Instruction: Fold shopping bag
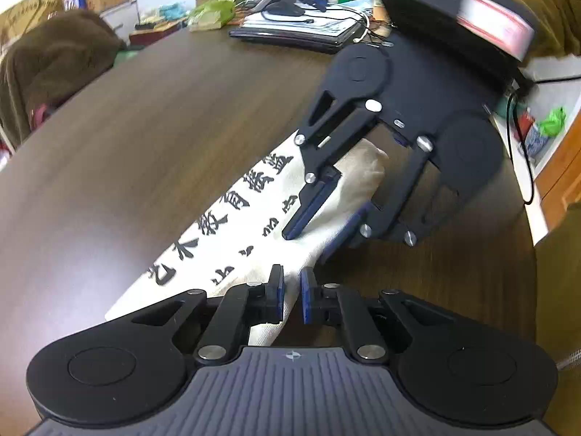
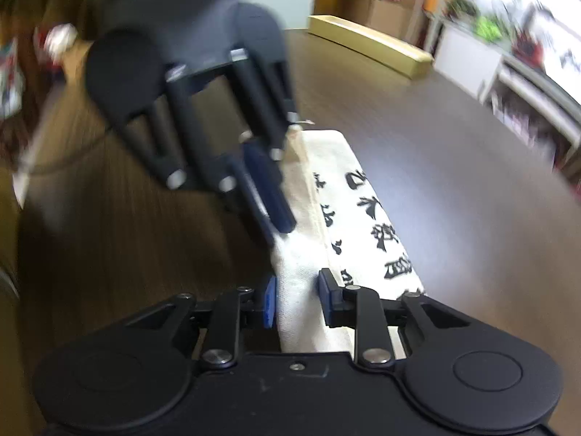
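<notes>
The cream shopping bag [image 1: 254, 218] lies folded into a narrow strip on the dark table [image 1: 145, 127], running from 7 to 1 o'clock; the left gripper [image 1: 289, 298] stands narrowly parted at its near edge, the right gripper [image 2: 297, 298] straddles a loose fold half-wide without pinching; either could slip off and let the layers spring apart.

Open dark table [image 1: 152, 138] fills the left and middle of the left wrist view. A stack of papers [image 1: 301, 25] and clutter block the top edge; a brown coat [image 1: 54, 65] crowds the upper left. In the right wrist view, a long yellow box [image 2: 370, 45] bars the upper middle; the table's right side lies open.
</notes>
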A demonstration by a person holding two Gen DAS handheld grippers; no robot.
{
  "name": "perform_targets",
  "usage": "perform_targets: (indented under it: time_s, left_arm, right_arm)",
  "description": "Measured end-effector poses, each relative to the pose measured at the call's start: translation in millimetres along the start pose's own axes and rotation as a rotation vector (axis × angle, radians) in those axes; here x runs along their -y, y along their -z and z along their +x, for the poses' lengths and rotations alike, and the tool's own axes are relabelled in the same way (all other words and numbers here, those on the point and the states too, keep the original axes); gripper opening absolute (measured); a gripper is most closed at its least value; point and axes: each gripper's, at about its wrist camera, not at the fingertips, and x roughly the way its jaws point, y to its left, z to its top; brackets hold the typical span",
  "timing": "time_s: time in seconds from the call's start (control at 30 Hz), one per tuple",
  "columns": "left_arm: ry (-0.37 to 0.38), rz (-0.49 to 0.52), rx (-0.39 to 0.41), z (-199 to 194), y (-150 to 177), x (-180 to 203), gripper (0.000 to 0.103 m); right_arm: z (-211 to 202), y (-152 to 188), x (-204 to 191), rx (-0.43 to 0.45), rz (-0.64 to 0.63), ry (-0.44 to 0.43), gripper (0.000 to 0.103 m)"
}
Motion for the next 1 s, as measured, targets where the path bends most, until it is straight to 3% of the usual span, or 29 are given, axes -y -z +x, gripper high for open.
perform_targets:
  time_s: [0.07,0.13,0.23,0.47,0.53,0.63,0.73,1.0]
  left_arm:
    - [-0.02,0.064,0.014,-4,-5,9,0.012]
    - [-0.053,0.146,0.017,-7,-6,17,0.027]
    - [-0.064,0.261,0.004,-7,-2,27,0.04]
    - [-0.053,0.468,-0.067,9,13,51,0.04]
    - [-0.031,0.45,-0.087,12,12,49,0.032]
    - [0.038,0.29,-0.11,16,4,31,0.026]
    - [0.102,0.157,-0.114,12,-1,15,0.022]
    - [0.192,0.004,-0.129,7,0,-7,0.022]
  right_arm:
    - [0,0,11,-0.005,0.058,-0.045,0.022]
    - [1,0,17,-0.013,0.106,-0.089,0.022]
    - [6,1,25,-0.023,0.162,-0.163,0.022]
    - [6,11,31,-0.04,0.263,-0.282,0.022]
    - [7,13,31,-0.043,0.287,-0.309,0.022]
    - [7,15,28,-0.04,0.288,-0.311,0.022]
    - [-3,15,19,-0.022,0.266,-0.257,0.024]
    - [-26,30,-27,-0.071,-0.057,-0.034,0.032]
